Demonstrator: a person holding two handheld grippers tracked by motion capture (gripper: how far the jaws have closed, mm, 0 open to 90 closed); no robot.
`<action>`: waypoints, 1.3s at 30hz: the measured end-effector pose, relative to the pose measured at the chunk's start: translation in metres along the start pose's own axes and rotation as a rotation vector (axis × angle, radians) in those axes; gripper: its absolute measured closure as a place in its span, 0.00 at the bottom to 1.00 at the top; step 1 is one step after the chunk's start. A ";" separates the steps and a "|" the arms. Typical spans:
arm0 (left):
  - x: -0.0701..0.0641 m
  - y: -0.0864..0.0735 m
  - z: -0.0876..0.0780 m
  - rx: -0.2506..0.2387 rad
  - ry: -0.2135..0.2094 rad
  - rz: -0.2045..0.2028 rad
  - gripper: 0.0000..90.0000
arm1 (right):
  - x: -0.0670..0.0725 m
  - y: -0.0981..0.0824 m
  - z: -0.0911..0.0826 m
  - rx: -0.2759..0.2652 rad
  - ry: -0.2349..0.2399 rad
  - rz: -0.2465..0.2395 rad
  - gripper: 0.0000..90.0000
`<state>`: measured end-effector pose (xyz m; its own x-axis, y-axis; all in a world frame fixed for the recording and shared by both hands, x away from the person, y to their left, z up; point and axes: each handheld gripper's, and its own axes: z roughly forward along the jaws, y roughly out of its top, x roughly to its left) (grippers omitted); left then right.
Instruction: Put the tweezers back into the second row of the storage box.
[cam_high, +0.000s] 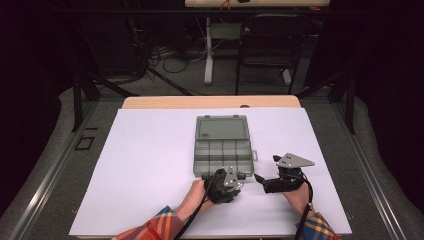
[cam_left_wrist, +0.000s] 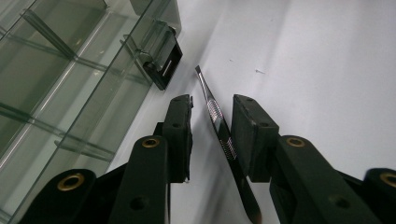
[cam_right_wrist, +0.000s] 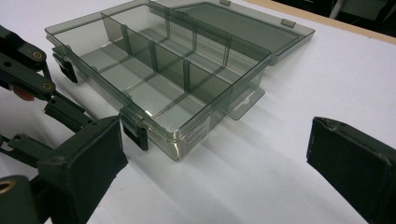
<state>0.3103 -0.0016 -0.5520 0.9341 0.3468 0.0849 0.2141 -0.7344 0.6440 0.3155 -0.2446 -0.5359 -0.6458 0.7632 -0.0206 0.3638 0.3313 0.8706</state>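
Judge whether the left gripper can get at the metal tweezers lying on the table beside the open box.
Probably yes. The tweezers lie between the left gripper jaws on the white table, beside the box. Nothing blocks them, though the pads do not yet press on them.

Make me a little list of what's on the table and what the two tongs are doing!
surface: white sheet over a wooden table
box: open smoky clear organizer box, lid laid back, dividers inside, nothing seen in it
tool: metal tweezers on the sheet beside the box's latch
left tongs: jaws on either side of the tweezers, right pad close, left apart
right tongs: open, nothing between, facing the box
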 end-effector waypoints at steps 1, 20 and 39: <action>0.000 0.000 0.000 -0.002 0.000 0.001 0.77 | 0.000 0.000 0.000 0.002 0.002 0.000 0.03; 0.000 -0.003 0.002 -0.032 -0.034 -0.039 0.93 | 0.002 0.000 0.003 0.012 0.005 -0.011 0.04; 0.000 0.000 -0.013 -0.041 -0.042 0.033 0.93 | 0.002 0.000 0.000 0.009 -0.002 -0.010 0.04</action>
<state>0.3063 0.0064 -0.5424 0.9519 0.2973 0.0747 0.1723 -0.7205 0.6718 0.3146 -0.2434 -0.5356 -0.6478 0.7612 -0.0302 0.3635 0.3437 0.8659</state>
